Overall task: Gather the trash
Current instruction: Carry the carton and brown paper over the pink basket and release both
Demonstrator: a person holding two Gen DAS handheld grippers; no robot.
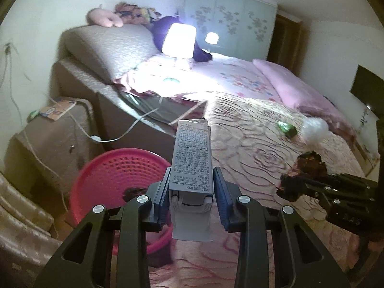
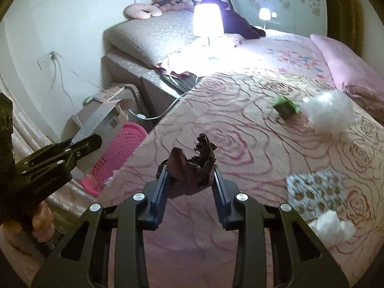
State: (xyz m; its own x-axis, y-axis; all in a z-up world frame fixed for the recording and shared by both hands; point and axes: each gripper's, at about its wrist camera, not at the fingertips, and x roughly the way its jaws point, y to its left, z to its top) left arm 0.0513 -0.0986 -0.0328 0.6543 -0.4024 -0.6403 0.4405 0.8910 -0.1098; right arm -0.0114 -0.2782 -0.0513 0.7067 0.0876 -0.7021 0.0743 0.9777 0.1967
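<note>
My left gripper (image 1: 190, 184) clamps one grey box (image 1: 192, 158), long axis pointing away from me, far end tipped up, held over the bed edge beside one pink basket (image 1: 115, 168) on the floor. My right gripper (image 2: 189, 180) pinches one crumpled brown wrapper (image 2: 194, 165) above the bedspread (image 2: 240, 144). Farther out on the bed: one green packet (image 2: 285, 106), one white wad (image 2: 331, 106) just beside it. Right side, near: one patterned piece (image 2: 316, 189), one white tissue (image 2: 333, 225). One lit lamp (image 2: 207, 20) far back.

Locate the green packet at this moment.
The green packet lies on the rose-patterned bedspread, right of centre in the right wrist view, just left of the white plastic wad.
</note>
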